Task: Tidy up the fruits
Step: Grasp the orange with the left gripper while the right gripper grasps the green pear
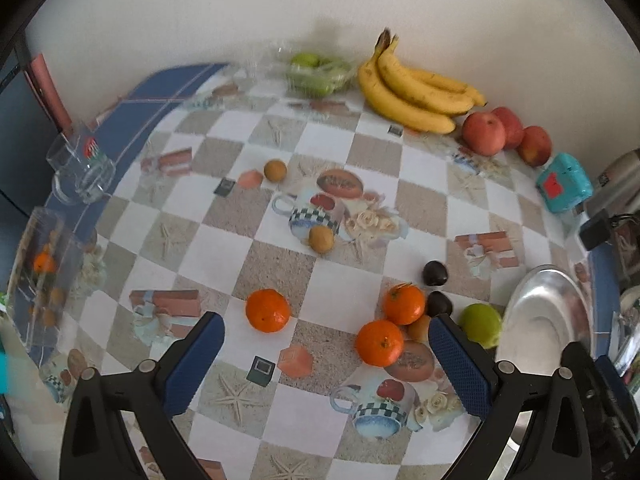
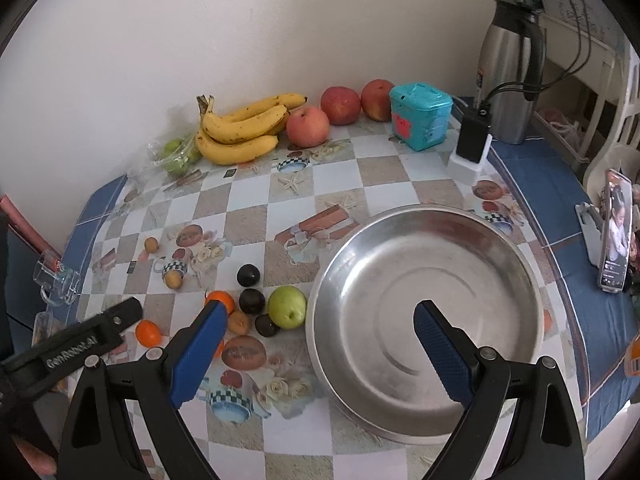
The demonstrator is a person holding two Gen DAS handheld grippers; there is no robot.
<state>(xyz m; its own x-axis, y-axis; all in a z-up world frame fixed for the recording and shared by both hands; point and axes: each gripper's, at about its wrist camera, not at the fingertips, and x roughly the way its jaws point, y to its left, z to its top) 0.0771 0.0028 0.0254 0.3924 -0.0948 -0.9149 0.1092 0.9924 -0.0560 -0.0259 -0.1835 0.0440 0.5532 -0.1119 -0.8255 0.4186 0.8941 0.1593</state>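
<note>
A wide steel bowl point(image 2: 472, 240) sits on the checked tablecloth, with nothing inside. Left of it lie a green apple point(image 2: 286, 306), dark plums point(image 2: 248, 275) and mandarins point(image 2: 148, 333). In the left wrist view three mandarins point(image 1: 267, 310) lie close ahead, beside two plums point(image 1: 435, 273) and the green apple point(image 1: 480, 323). Bananas point(image 1: 408, 84) and red apples point(image 1: 483, 133) rest by the wall. My left gripper point(image 1: 326, 330) hangs open above the mandarins. My right gripper point(image 2: 320, 314) stands open over the bowl's left rim, holding nothing.
Green fruit in a clear plastic pack point(image 1: 318, 72) sits at the wall. A teal box point(image 2: 420, 114), a steel thermos point(image 2: 508, 68), a black charger point(image 2: 474, 140) and a phone on a stand point(image 2: 616, 232) are to the right. Glass mugs point(image 1: 82, 168) stand at the left edge.
</note>
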